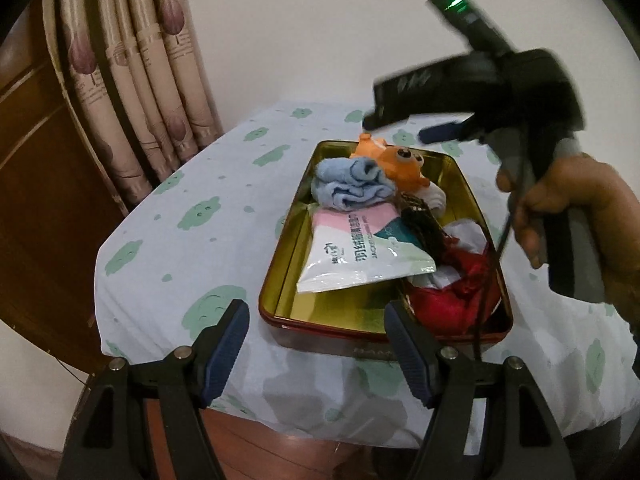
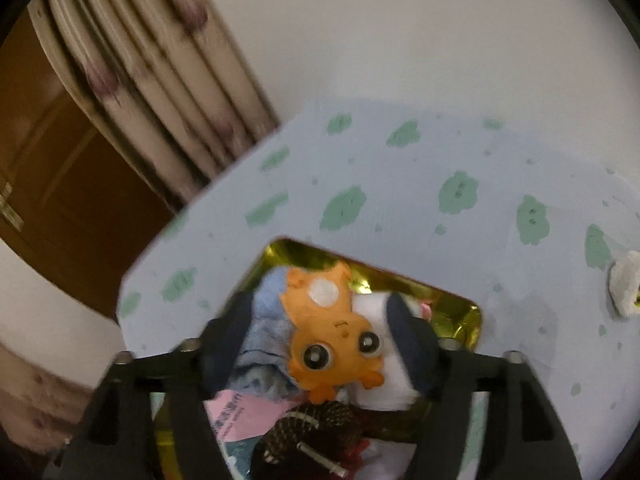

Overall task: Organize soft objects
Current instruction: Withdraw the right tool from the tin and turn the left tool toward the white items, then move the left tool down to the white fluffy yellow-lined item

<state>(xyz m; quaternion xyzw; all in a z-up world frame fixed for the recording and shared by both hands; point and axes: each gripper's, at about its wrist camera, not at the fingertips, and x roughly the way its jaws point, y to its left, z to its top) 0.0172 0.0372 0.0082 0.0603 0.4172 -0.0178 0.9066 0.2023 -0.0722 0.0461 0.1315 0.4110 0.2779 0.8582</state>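
Observation:
A gold tin with a red rim (image 1: 280,276) sits on the table and holds soft things: an orange plush toy (image 1: 394,160), a rolled blue towel (image 1: 352,184), a pink-and-white wipes packet (image 1: 360,248), a dark patterned item (image 1: 424,224) and red-and-white cloth (image 1: 456,280). My left gripper (image 1: 316,344) is open and empty, in front of the tin's near edge. My right gripper (image 2: 320,344) is open above the tin's far end, its fingers either side of the plush toy (image 2: 336,332) without touching it. In the left wrist view it (image 1: 404,128) hovers over the tin.
The table wears a pale blue cloth with green cloud prints (image 1: 180,220). A small white object (image 2: 626,288) lies on the cloth to the right of the tin. Patterned curtains (image 1: 132,80) and a brown wooden door (image 1: 36,184) stand at the back left.

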